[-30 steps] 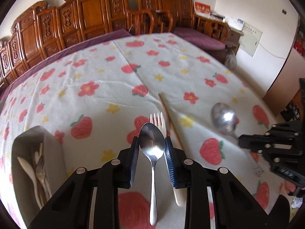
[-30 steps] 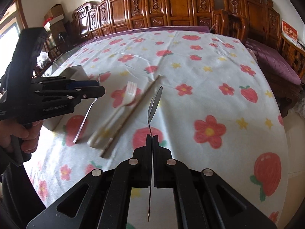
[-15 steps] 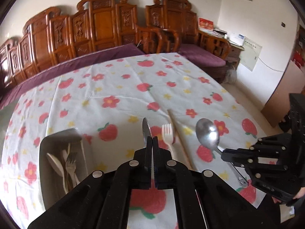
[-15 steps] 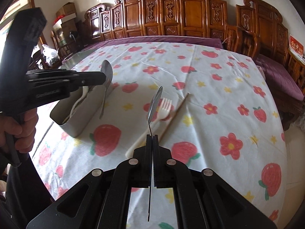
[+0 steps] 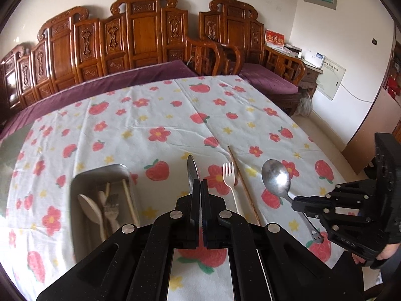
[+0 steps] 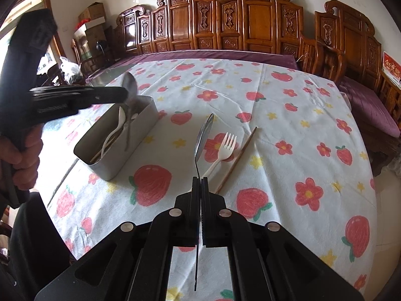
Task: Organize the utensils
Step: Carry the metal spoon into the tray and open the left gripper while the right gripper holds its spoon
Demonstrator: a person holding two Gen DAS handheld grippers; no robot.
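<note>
My left gripper (image 5: 200, 183) is shut on a metal spoon (image 5: 192, 170) seen edge-on, held above the table; in the right wrist view that gripper (image 6: 124, 94) holds the spoon (image 6: 130, 86) over the metal utensil box (image 6: 130, 135). My right gripper (image 6: 200, 181) is shut on a second metal spoon (image 6: 204, 138); in the left wrist view this spoon (image 5: 275, 179) sticks out of the right gripper (image 5: 298, 203). A white plastic fork (image 5: 229, 178) and a wooden chopstick (image 5: 241, 185) lie on the cloth between them.
The metal box (image 5: 75, 200) holds a white spoon, forks and chopsticks. The round table has a strawberry-and-flower cloth (image 6: 288, 125). Carved wooden chairs (image 5: 145, 37) with purple cushions line the far side. The table edge drops off at right.
The left gripper closed on its spoon, lifted it off the cloth and carried it left over the box. The right gripper rose a little with its spoon held.
</note>
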